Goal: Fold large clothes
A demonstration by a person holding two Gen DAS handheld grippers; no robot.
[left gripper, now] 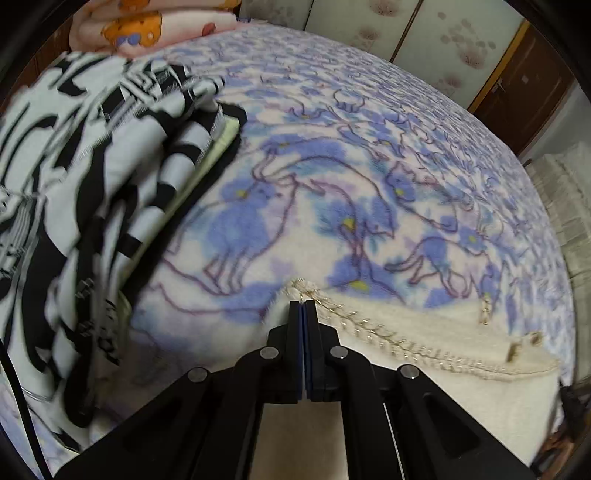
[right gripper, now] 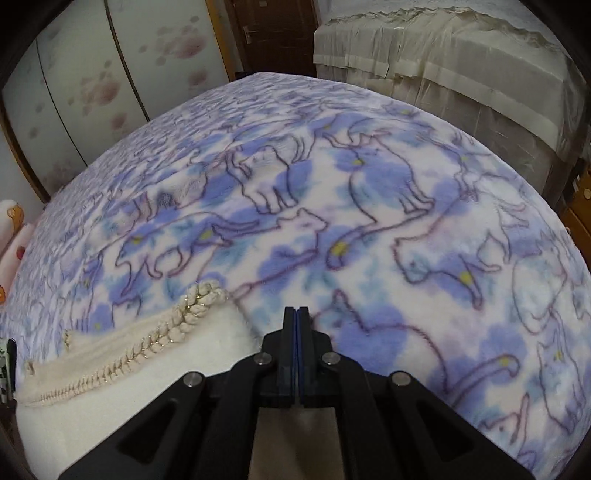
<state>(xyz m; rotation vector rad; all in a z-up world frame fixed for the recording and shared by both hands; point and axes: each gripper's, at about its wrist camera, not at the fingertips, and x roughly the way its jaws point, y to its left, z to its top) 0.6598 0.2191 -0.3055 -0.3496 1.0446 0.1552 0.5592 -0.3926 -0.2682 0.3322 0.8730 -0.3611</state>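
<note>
A cream fleece garment [left gripper: 424,354] with a braided, gold-flecked trim lies on the bed under both grippers. My left gripper [left gripper: 303,306] is shut on the garment's left corner, where the trim ends. In the right wrist view the same garment [right gripper: 110,391] spreads to the lower left, its braided trim [right gripper: 177,321] running diagonally. My right gripper [right gripper: 296,312] is shut at the garment's right edge; fleece shows under its jaws, but whether fabric is pinched between the pads is hidden.
A blue and white cat-print blanket [right gripper: 369,221] covers the bed. A black and white patterned stack of clothes [left gripper: 92,206] lies at the left. Pink printed bedding [left gripper: 147,29] is beyond it. Wardrobe doors [right gripper: 92,81] and a covered piece of furniture [right gripper: 461,74] stand behind.
</note>
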